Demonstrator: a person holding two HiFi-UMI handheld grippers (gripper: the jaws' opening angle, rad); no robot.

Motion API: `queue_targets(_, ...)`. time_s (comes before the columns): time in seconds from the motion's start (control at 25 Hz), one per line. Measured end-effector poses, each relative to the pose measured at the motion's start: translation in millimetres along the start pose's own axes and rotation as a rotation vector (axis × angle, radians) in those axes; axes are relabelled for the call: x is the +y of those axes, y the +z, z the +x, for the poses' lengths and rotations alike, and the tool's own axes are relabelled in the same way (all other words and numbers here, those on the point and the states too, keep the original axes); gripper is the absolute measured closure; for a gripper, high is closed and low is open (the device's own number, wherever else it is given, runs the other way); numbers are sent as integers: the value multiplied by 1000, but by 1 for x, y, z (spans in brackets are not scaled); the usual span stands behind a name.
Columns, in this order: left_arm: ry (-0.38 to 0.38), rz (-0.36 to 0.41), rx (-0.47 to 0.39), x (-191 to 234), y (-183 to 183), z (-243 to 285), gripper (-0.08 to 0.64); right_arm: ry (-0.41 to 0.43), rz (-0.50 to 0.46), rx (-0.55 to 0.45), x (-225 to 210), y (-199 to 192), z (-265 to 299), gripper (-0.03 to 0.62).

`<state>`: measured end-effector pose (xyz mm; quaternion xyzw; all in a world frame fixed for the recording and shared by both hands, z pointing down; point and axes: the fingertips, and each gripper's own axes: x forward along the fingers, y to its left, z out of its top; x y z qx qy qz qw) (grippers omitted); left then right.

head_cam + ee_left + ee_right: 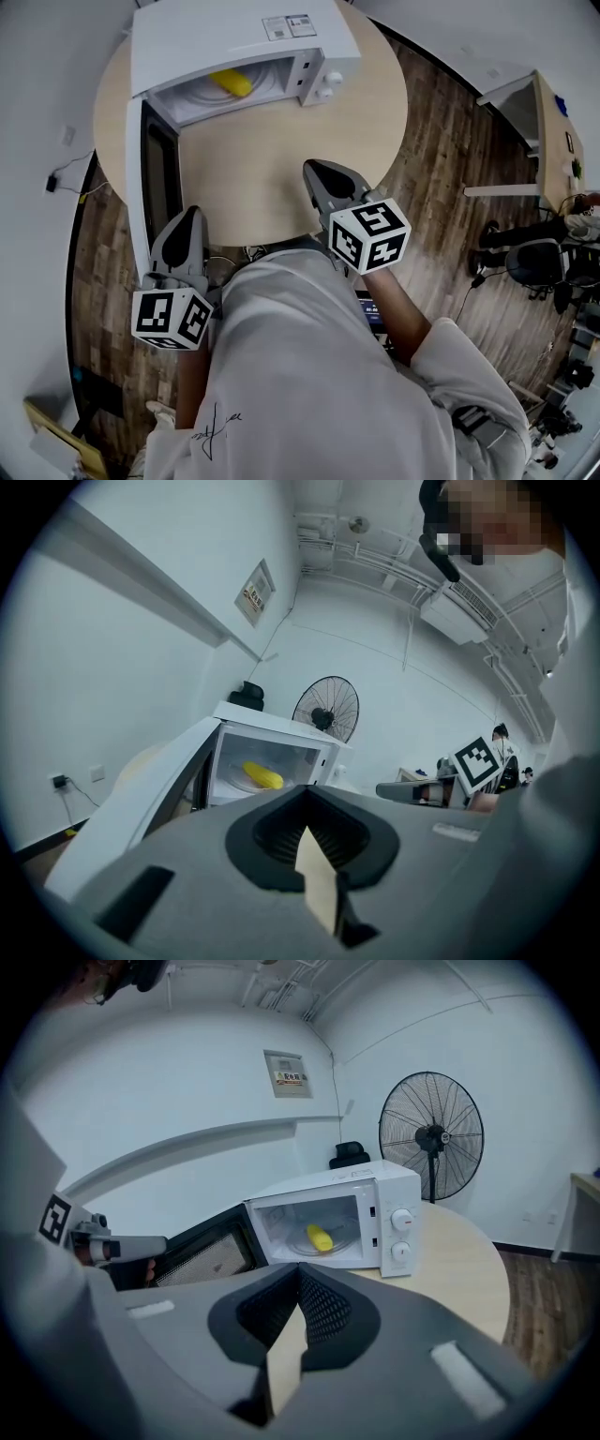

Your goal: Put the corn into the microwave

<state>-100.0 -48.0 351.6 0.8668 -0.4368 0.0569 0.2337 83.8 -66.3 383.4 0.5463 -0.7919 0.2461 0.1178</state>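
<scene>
The yellow corn lies on the turntable plate inside the white microwave, whose door hangs wide open to the left. The corn shows through the opening in the left gripper view, and the corn also shows in the right gripper view. My left gripper is shut and empty, off the table's near edge beside the door's end. My right gripper is shut with nothing in it, over the table's near edge, well back from the microwave.
The microwave stands at the far side of a round wooden table. A standing fan is behind it. To the right on the wood floor are a desk and an office chair. A wall socket with a cable is at left.
</scene>
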Motion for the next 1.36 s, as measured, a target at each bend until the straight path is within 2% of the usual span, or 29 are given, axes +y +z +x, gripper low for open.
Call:
queue_targets(0.2,18,-6,10,11,-4,1,572,11,25,1,4,-3,-10,581)
queue_targets(0.6,25,-6,23,16,-9,-3,572,25,-15,11,13,2,-22,581)
queue_targets(0.84,21,-16,28,15,-14,-2,571,54,5,8,16,2,-26,580)
queue_targets(1.16,17,-10,30,7,-16,-2,572,6,-58,45,7,-1,-35,581)
queue_targets(1.36,14,-4,33,2,-18,0,572,-6,-64,54,0,-2,-40,581)
